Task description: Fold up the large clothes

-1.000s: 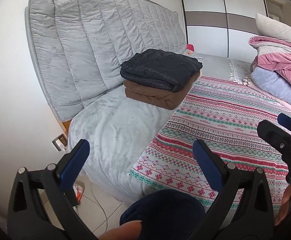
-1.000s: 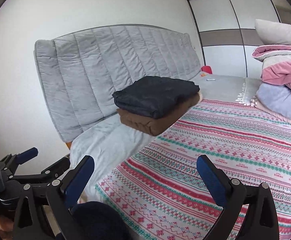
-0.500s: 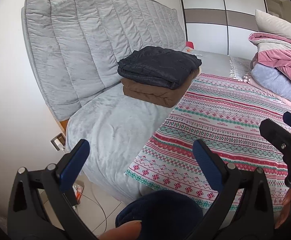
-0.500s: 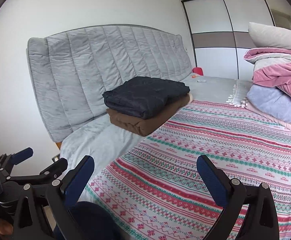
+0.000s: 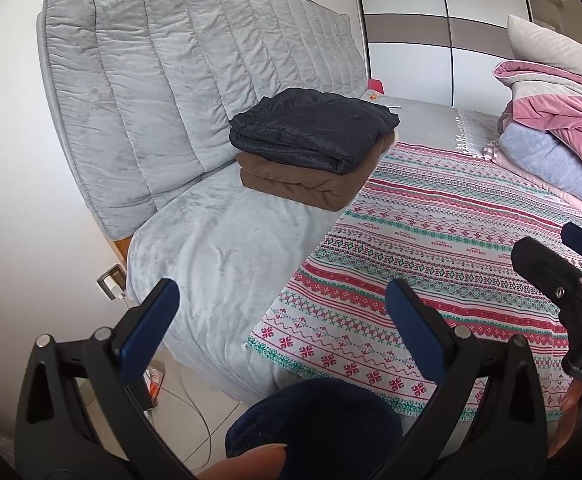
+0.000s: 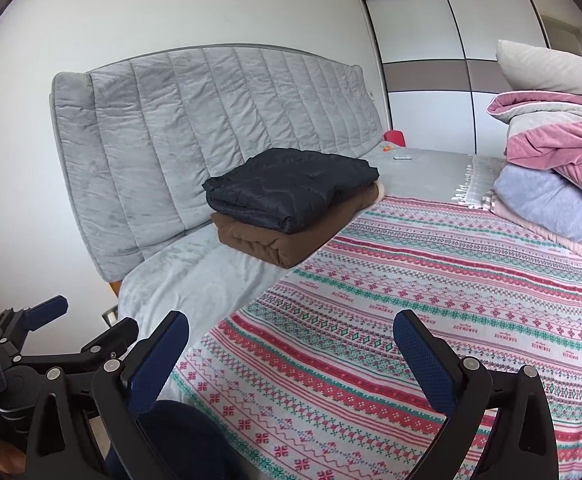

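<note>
You've drifted a bit left since before; both your left gripper [image 5: 279, 320] and right gripper [image 6: 293, 344] gape wide, holding nothing, folded black jacket [image 5: 315, 132] ahead.

grey quilted headboard [image 5: 195, 80] | patterned bedspread [image 6: 431, 280] | white wardrobe [image 6: 431, 52] — far wall | floor cable [image 5: 195, 412]

Both wrist views face the headboard [image 5: 195, 76] across the bed's corner, sharing the folded stack [image 6: 291, 204]
</note>
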The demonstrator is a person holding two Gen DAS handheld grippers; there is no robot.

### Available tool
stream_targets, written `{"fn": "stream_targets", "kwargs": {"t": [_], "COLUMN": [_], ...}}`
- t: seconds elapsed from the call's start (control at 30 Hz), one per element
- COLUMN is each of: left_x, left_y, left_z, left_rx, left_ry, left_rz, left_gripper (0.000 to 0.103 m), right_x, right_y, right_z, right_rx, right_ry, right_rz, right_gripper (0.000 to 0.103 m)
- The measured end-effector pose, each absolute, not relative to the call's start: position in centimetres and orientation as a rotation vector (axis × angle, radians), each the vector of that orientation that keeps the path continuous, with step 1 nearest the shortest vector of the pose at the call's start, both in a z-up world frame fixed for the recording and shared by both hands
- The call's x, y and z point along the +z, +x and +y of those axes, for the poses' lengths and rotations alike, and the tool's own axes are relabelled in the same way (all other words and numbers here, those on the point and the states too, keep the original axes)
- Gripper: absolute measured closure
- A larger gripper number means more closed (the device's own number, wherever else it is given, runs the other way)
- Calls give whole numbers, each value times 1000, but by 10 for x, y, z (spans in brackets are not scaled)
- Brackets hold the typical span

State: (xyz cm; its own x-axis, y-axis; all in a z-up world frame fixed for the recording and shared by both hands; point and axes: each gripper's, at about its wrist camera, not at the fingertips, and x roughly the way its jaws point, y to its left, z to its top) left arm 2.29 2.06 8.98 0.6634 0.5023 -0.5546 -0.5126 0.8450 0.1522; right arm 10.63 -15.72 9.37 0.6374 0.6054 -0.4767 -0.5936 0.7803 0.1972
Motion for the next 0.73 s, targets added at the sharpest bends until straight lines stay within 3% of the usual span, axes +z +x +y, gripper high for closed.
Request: {"fn": "stream_targets", "kwargs": {"t": [0.73], "left_x": [88], "left_y": [22], "left_z": [17], "left_rx": [565], "left_ry": [-22], "left_rz": [616], "left_gripper": [1], "right_x": [91], "right_y": [106], "right_z": [-156], "right_rx": [688], "right_ry": [17], "right_rz": [558], "right_gripper": [0]}}
